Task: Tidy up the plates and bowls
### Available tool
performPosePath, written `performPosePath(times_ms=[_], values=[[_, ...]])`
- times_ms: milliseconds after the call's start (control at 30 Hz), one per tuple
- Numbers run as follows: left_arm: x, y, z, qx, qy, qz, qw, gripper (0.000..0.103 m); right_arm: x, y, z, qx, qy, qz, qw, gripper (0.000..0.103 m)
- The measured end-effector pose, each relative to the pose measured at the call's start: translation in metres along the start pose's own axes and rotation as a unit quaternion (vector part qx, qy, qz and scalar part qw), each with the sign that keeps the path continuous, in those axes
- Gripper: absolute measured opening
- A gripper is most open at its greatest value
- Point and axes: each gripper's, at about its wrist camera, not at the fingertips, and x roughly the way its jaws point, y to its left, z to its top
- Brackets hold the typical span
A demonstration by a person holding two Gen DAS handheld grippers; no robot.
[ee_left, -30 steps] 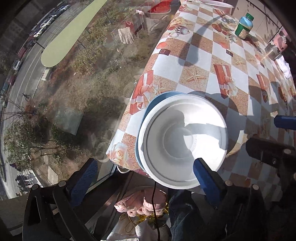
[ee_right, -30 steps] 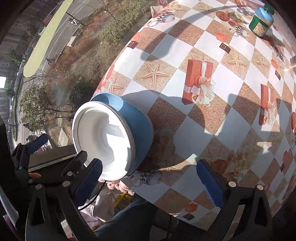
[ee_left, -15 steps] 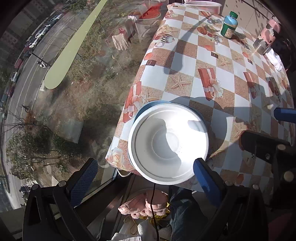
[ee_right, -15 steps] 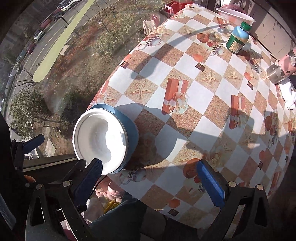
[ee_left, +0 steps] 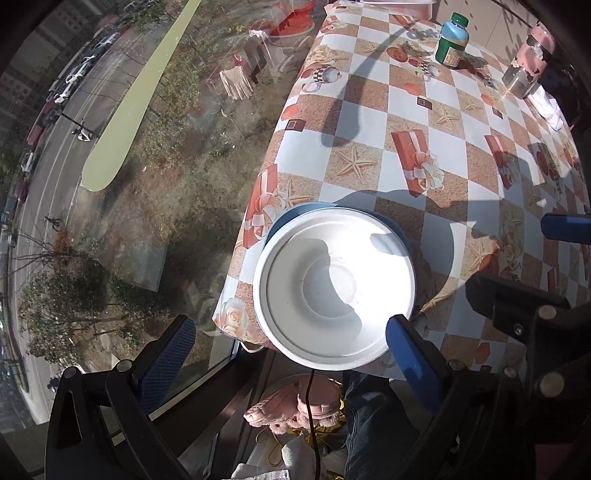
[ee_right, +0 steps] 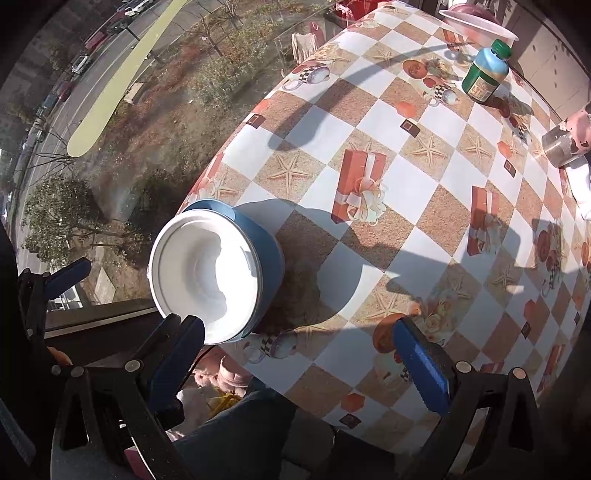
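A white bowl (ee_left: pixel 332 288) sits nested inside a blue bowl (ee_left: pixel 291 218) at the near left corner of the checked table (ee_left: pixel 406 162). My left gripper (ee_left: pixel 288 350) is open, its fingers spread wider than the stack and held on the near side of it. Its right fingertip (ee_left: pixel 400 328) overlaps the white rim in the picture. In the right wrist view the same white bowl (ee_right: pixel 207 273) and blue bowl (ee_right: pixel 271 258) lie to the left. My right gripper (ee_right: pixel 299 360) is open over the table's near edge, holding nothing.
A green bottle (ee_left: pixel 452 40) and a pink-topped steel cup (ee_left: pixel 524 70) stand at the far end, with a pink and white dish (ee_right: pixel 476 22) behind them. A glass window borders the table's left side. A person's jeans leg (ee_right: pixel 236 435) is below the near edge.
Both grippers have drawn back and up from the bowl stack, so it looks smaller than a second ago. The stack has stayed in place, and both grippers remain open.
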Motion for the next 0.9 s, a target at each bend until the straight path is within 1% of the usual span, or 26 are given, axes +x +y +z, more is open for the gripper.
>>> performPosePath(times_ms=[300,567,767,900], values=[[-0.004,-0.011,0.001,0.023,-0.005,0.001,0.9997,0.103,-0.004,-0.008,-0.004,0.017,-0.003,0.004,1.0,0.102],[-0.002,-0.006,0.001,0.02,0.001,-0.003,0.9998,0.103,-0.005,-0.009,-0.007,0.027,-0.003,0.003,1.0,0.102],[-0.005,-0.01,0.001,0.031,-0.005,0.003,0.9995,0.103,-0.006,-0.009,-0.007,0.031,-0.005,0.005,1.0,0.102],[-0.006,-0.01,0.001,0.029,-0.007,0.0,0.9995,0.103,-0.007,-0.01,-0.008,0.032,-0.007,0.003,0.999,0.102]])
